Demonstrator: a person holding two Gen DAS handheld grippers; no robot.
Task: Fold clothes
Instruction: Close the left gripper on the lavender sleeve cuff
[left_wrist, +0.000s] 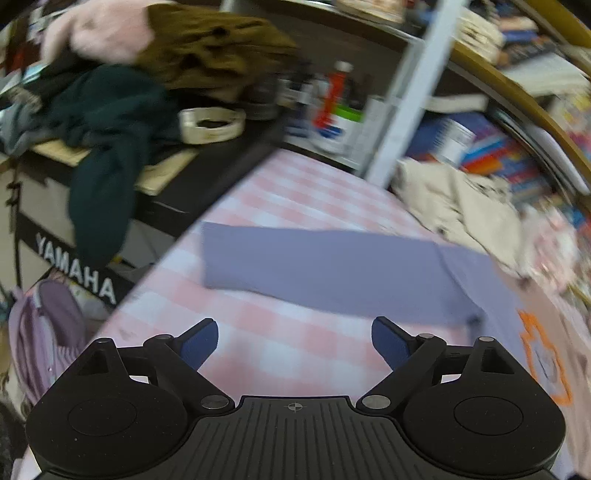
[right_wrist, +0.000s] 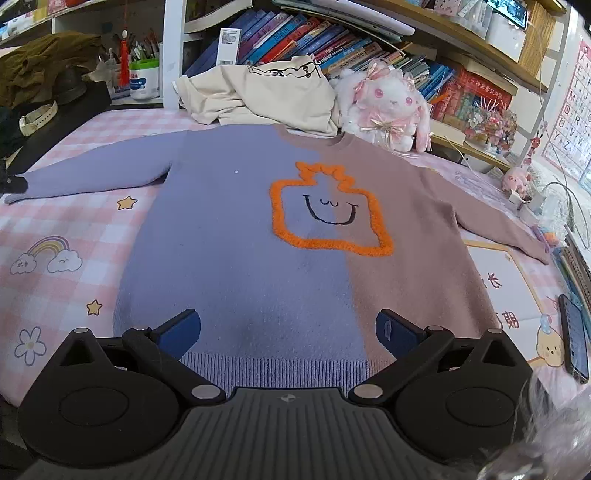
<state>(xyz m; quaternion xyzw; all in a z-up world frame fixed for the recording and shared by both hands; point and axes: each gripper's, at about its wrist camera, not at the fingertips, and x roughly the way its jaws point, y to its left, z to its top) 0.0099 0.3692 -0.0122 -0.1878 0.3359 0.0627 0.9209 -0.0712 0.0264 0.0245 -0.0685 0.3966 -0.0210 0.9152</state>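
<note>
Pink-and-white checked bedsheet (right_wrist: 55, 206) serves as work surface; crowded bookshelves (right_wrist: 332, 40) behind. Two-tone lilac and dusty-brown knit sweater with orange fuzzy outline motif (right_wrist: 258, 229) lies flat, face up, sleeves spread, directly ahead of right claw (right_wrist: 288, 332). Right claw: jaws wide, empty, above ribbed hem (right_wrist: 273, 365). Left claw (left_wrist: 294, 341): jaws wide, empty, over bare sheet; lilac sleeve (left_wrist: 325, 266) just ahead, lying crosswise. Cream garment (right_wrist: 266, 99) and white plush rabbit (right_wrist: 388, 103) beyond collar.

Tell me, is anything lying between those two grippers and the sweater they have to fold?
Nothing visible does. The right gripper is open right over the sweater hem. The left gripper is open too, with only bare checked bedsheet before the purple sleeve.
</note>
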